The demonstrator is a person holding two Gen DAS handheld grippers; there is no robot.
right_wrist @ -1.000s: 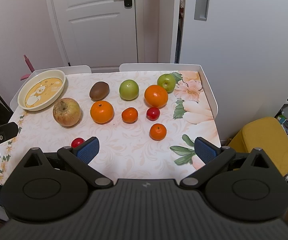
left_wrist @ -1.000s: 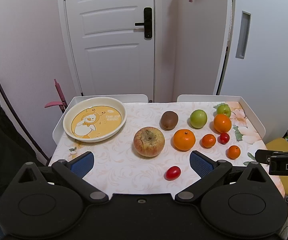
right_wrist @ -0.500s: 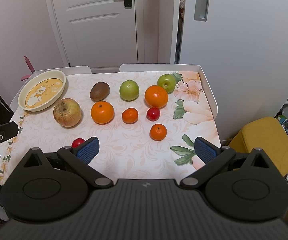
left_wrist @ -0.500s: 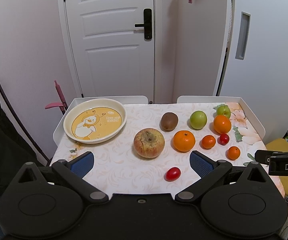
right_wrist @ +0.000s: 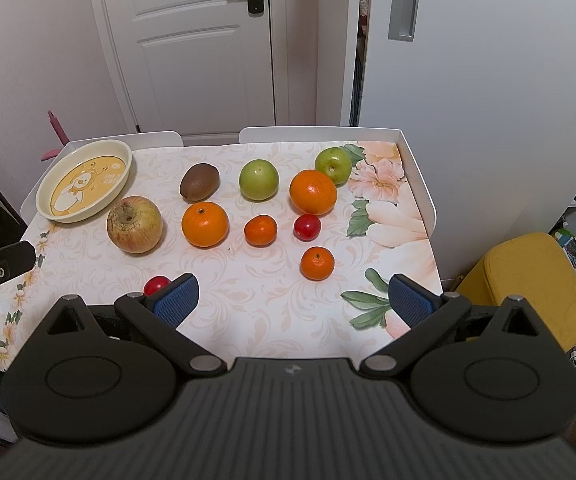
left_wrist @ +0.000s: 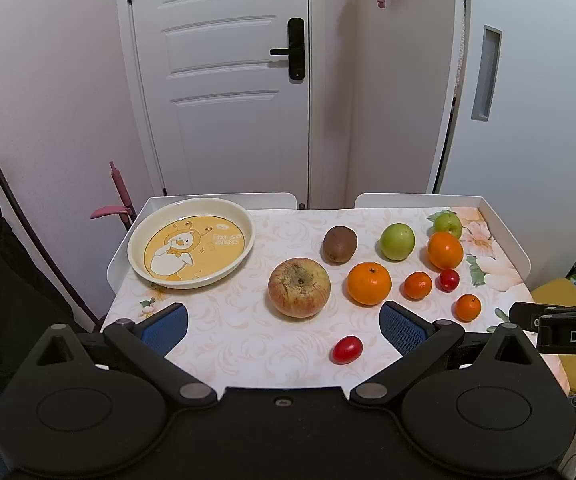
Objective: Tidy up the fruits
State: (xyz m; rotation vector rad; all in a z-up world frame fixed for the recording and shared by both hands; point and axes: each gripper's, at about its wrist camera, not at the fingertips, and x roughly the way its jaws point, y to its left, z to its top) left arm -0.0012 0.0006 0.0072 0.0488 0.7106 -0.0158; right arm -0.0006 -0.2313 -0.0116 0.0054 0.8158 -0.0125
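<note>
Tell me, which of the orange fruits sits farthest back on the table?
The big orange beside the small green apple. The other big orange and both mandarins lie nearer the front.

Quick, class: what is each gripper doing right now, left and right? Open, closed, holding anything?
Left gripper: open, holding nothing, above the table's near edge.
Right gripper: open, holding nothing, no fruit between its fingers.

Each black tool carries blue ribbed pads and silver pivot screws.
</note>
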